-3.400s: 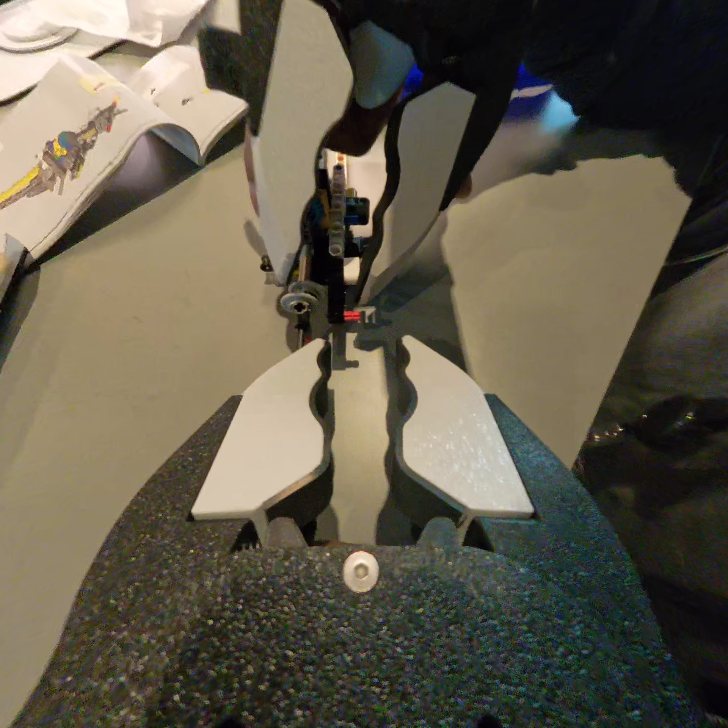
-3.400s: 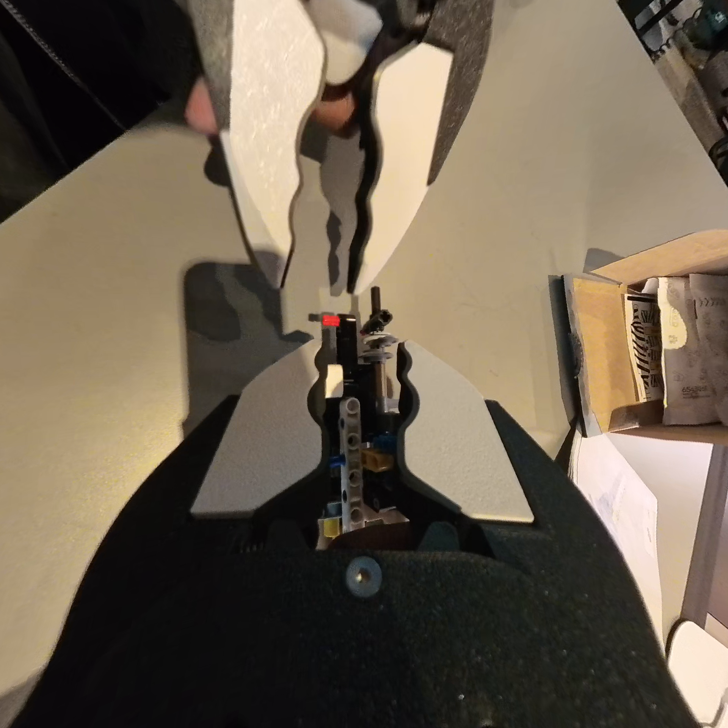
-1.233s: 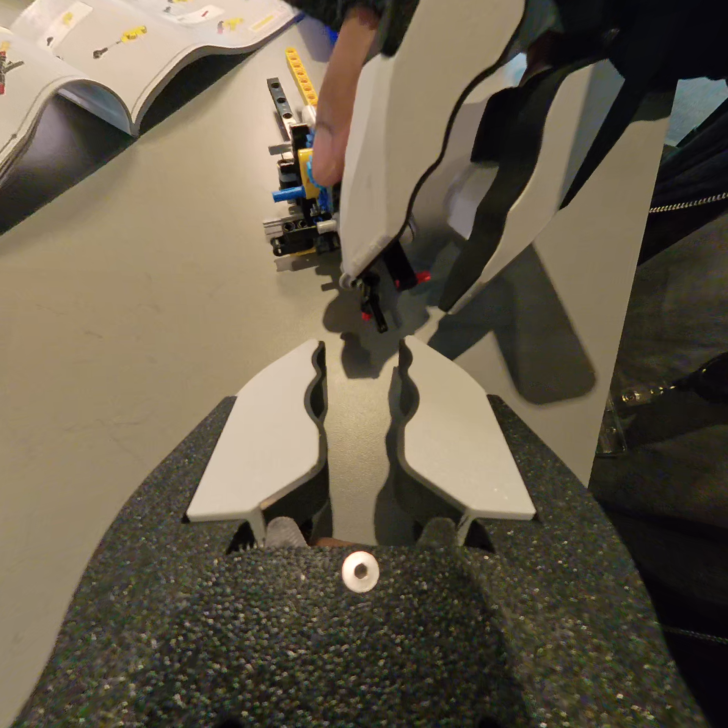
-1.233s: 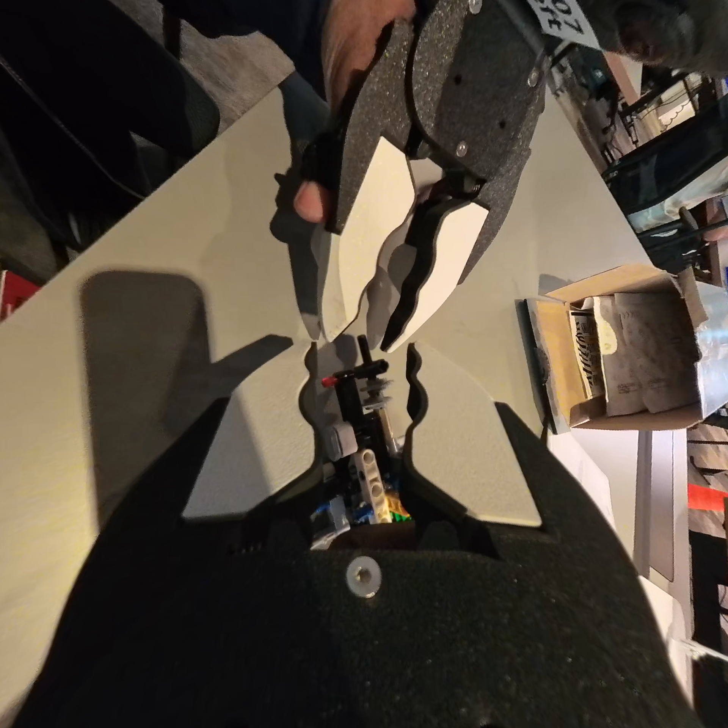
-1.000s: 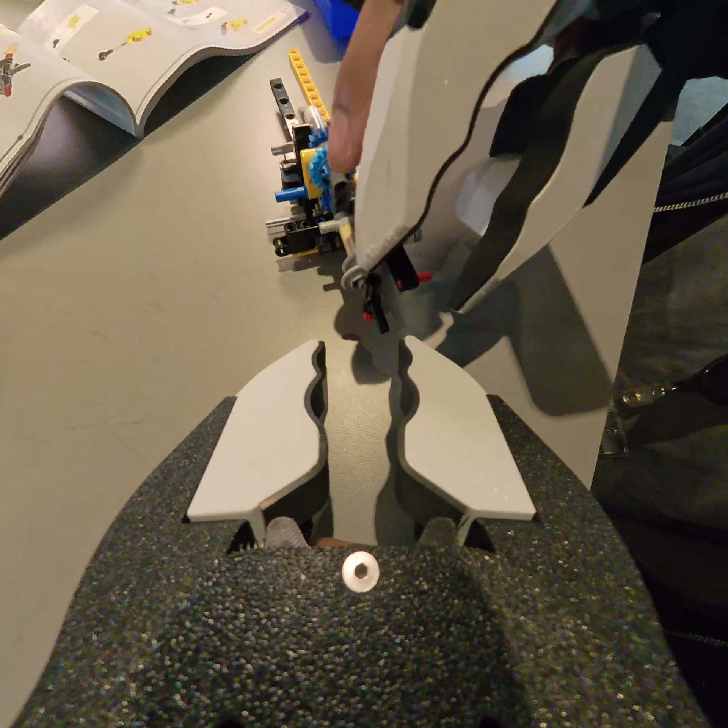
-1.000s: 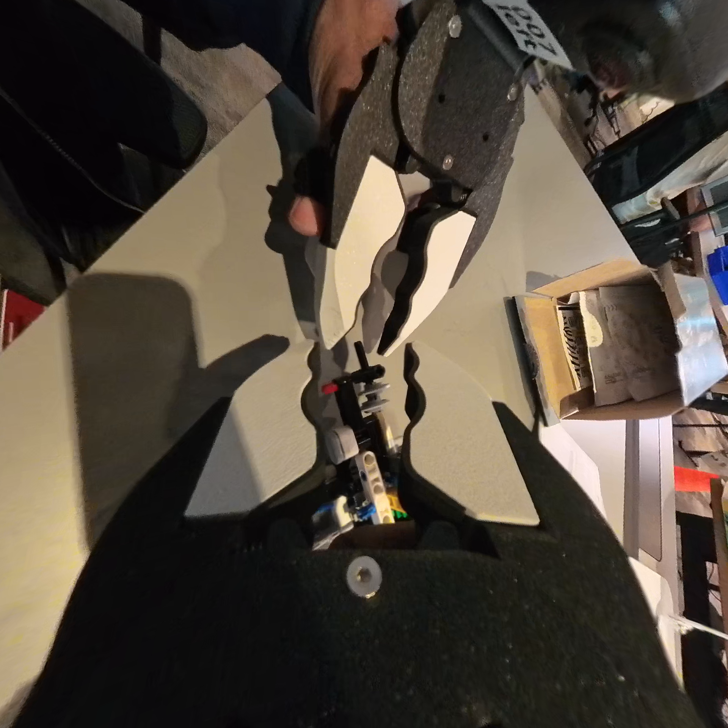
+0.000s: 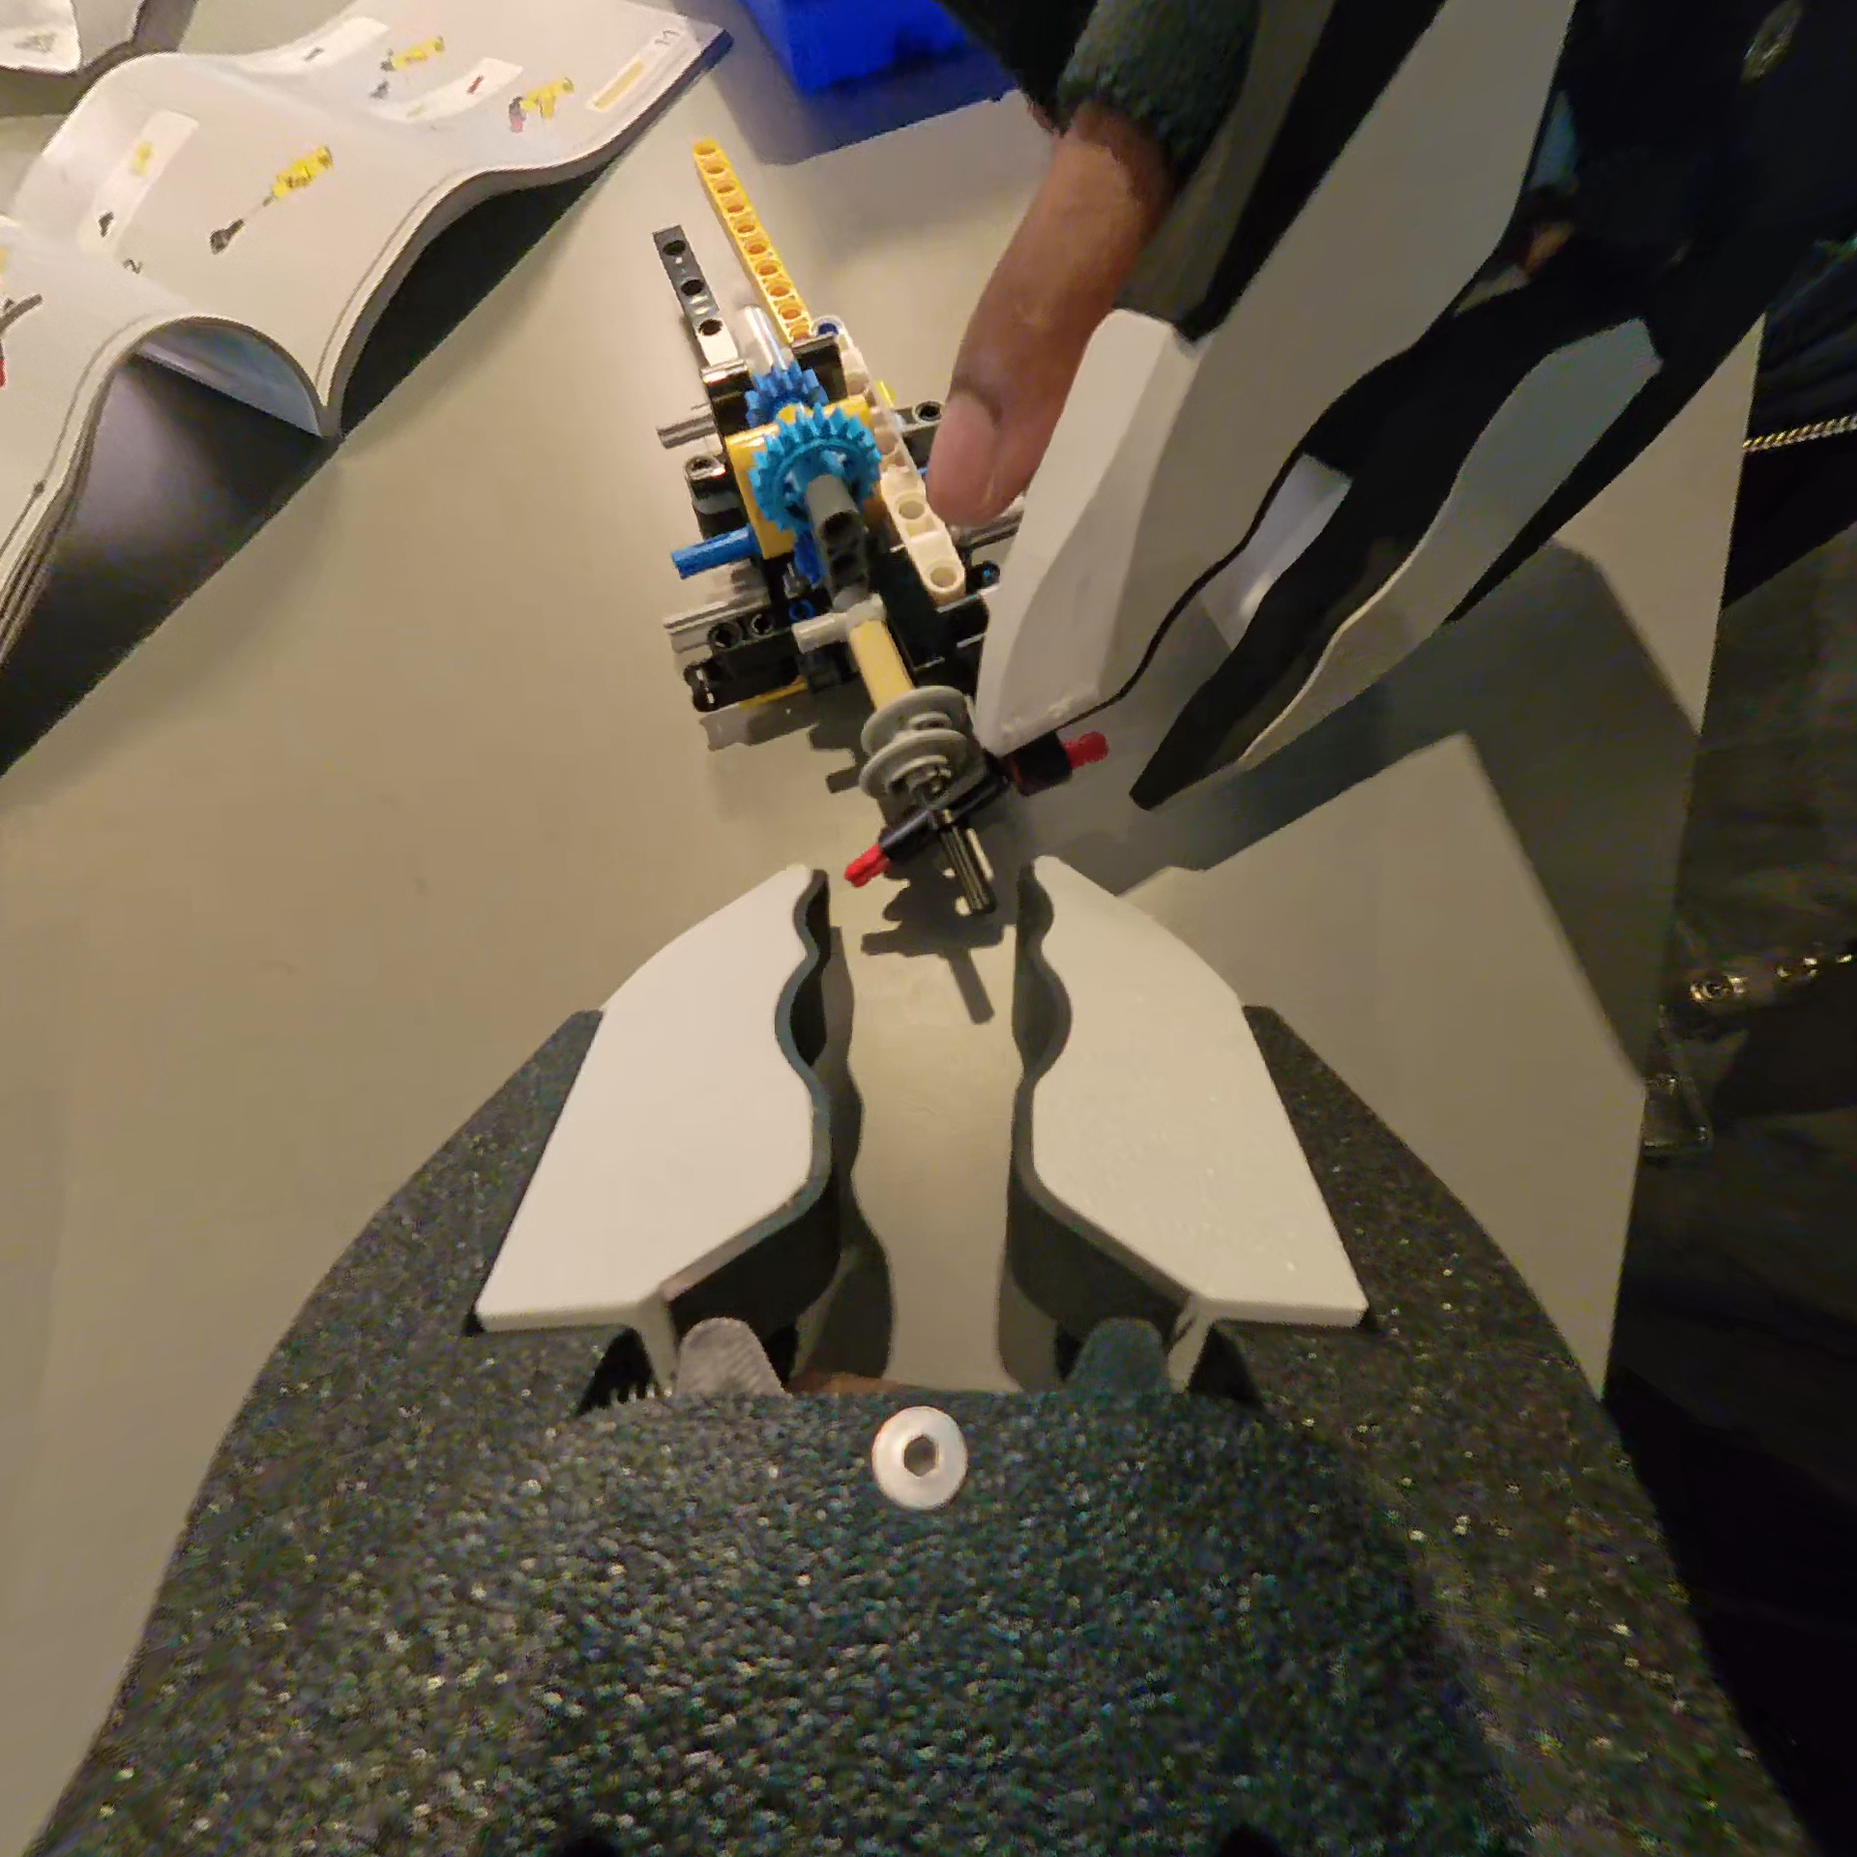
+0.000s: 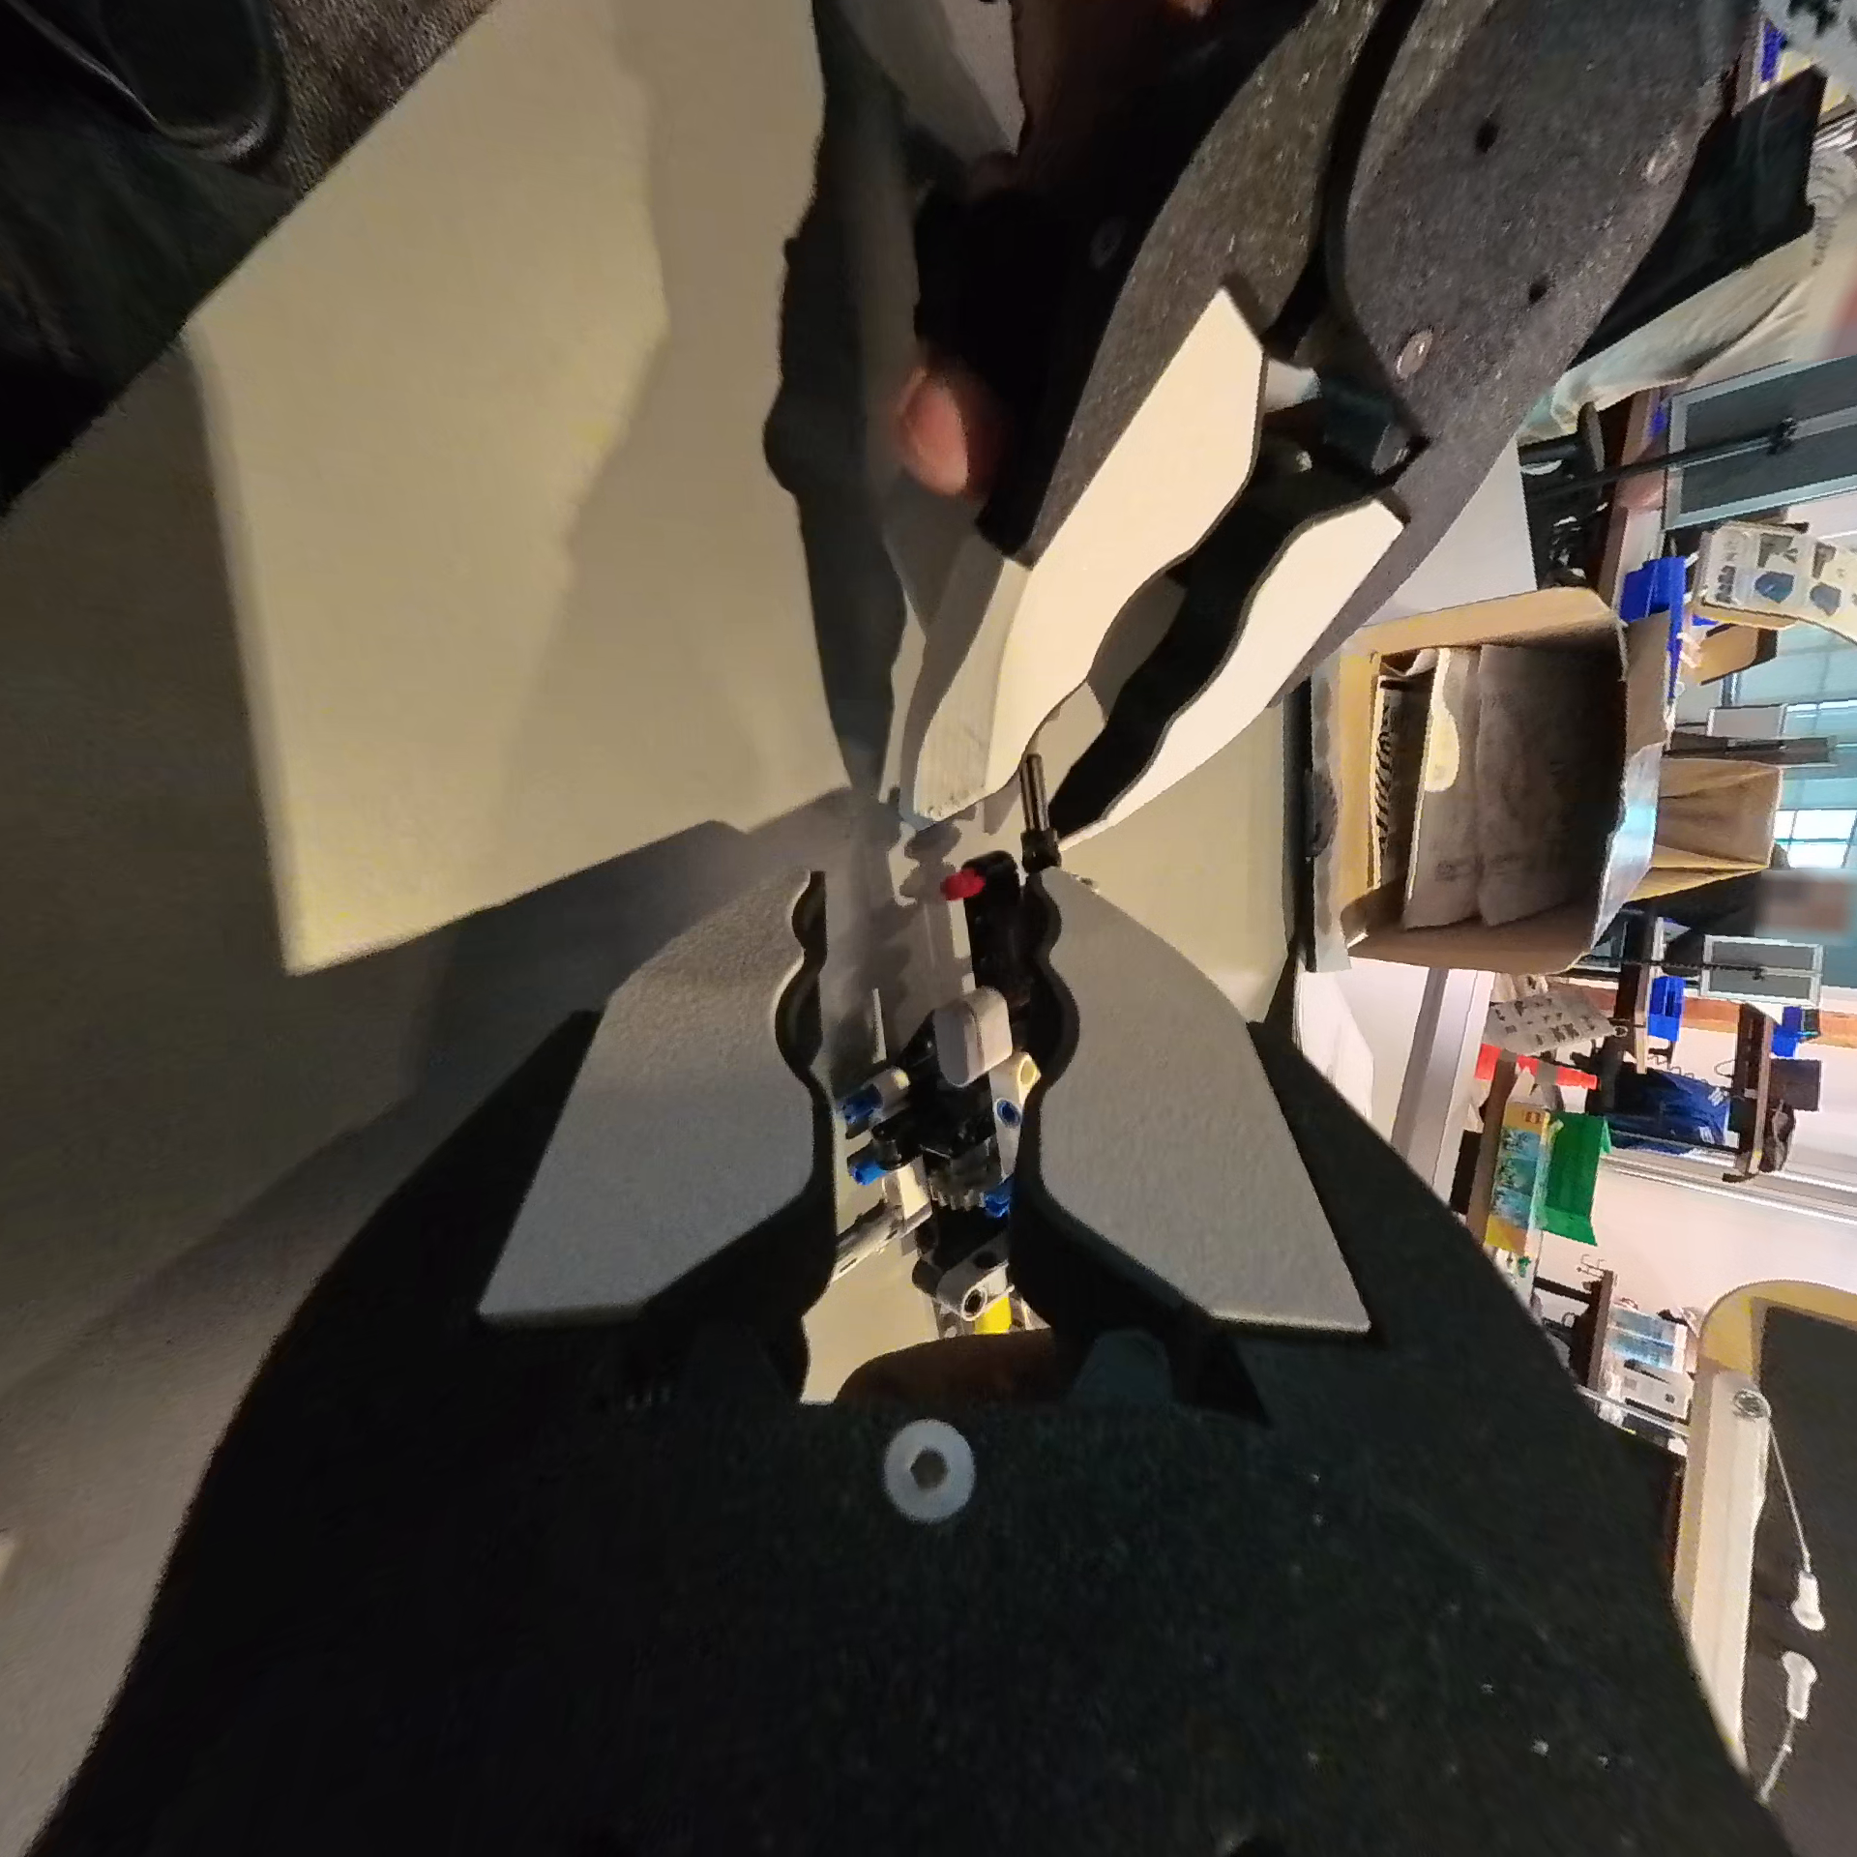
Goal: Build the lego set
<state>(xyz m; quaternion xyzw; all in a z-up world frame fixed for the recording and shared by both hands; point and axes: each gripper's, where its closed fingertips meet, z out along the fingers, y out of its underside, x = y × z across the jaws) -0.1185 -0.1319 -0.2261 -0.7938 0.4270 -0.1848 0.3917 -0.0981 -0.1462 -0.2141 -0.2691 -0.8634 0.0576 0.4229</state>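
Lego assembly [image 7: 814, 523] lying on the grey bench [image 7: 332, 804], a long build of black, white and yellow beams with two blue gears [image 7: 809, 467] near the middle and a tan axle running toward the camera. Grey pulley discs [image 7: 909, 749] on that axle's near end, then a black cross piece with red pin tips [image 7: 1085, 746] and a dark axle stub [image 7: 965, 854] poking forward. Yellow holed beam [image 7: 749, 236] and a black beam stretching away at the far end.

Right hand-held gripper [image 7: 1065, 764] reaching in from the upper right, jaws spread, one fingertip touching the black cross piece beside the red pin, the other finger apart from the build. In its own view [image 8: 930, 884], build seen in the gap between the parted fingers, resting against the right-hand one only, not clamped. Fingertip of the person's hand [image 7: 990, 442] pressing on the white beam just behind.

Left hand-held gripper [image 7: 924, 879] low over the bench, jaws apart and empty, tips just short of the dark axle stub.

Farther out: open instruction booklet [image 7: 301, 191] at the upper left, blue tray [image 7: 864, 40] at the top edge, cardboard box [image 8: 1487, 774] of paper bags off the bench's far side in the right wrist view.
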